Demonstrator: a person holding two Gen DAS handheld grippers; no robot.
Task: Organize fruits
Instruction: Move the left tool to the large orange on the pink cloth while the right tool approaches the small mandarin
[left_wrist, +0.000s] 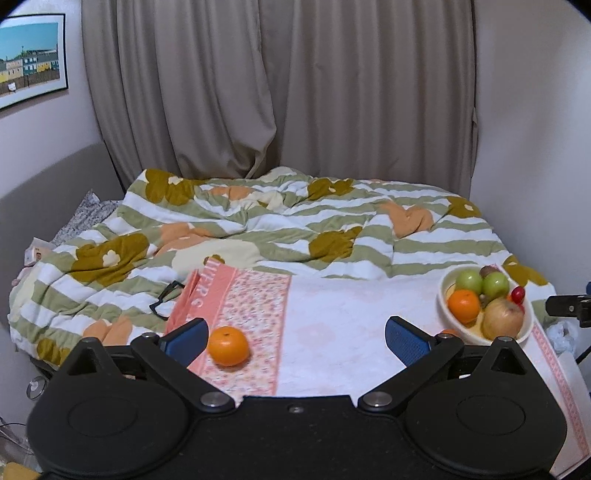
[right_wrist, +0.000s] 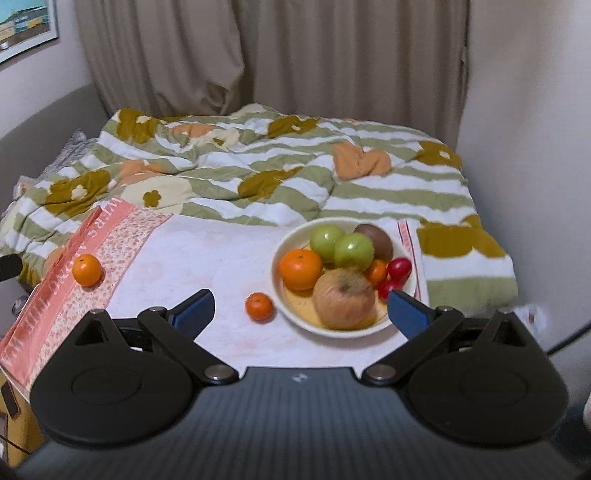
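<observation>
A cream bowl (right_wrist: 282, 254) (left_wrist: 445, 286) sits on a pink-and-white towel (right_wrist: 207, 254) (left_wrist: 332, 314) on the bed. It holds two green apples (right_wrist: 341, 245), an orange (right_wrist: 300, 268), a brownish apple (right_wrist: 343, 299), a kiwi, a small mandarin and red fruits. One loose orange (left_wrist: 228, 346) (right_wrist: 86, 270) lies on the towel's patterned left band, just right of my left gripper's left finger. A small mandarin (right_wrist: 259, 306) lies on the towel left of the bowl. My left gripper (left_wrist: 295, 338) is open and empty. My right gripper (right_wrist: 300, 310) is open, hovering near the bowl's front.
A rumpled striped flower quilt (left_wrist: 277, 221) covers the bed behind the towel. Black glasses (left_wrist: 164, 299) lie on the quilt at the left. Curtains (left_wrist: 277, 92) and walls close the back and right. The towel's front edge hangs over the bed's near side.
</observation>
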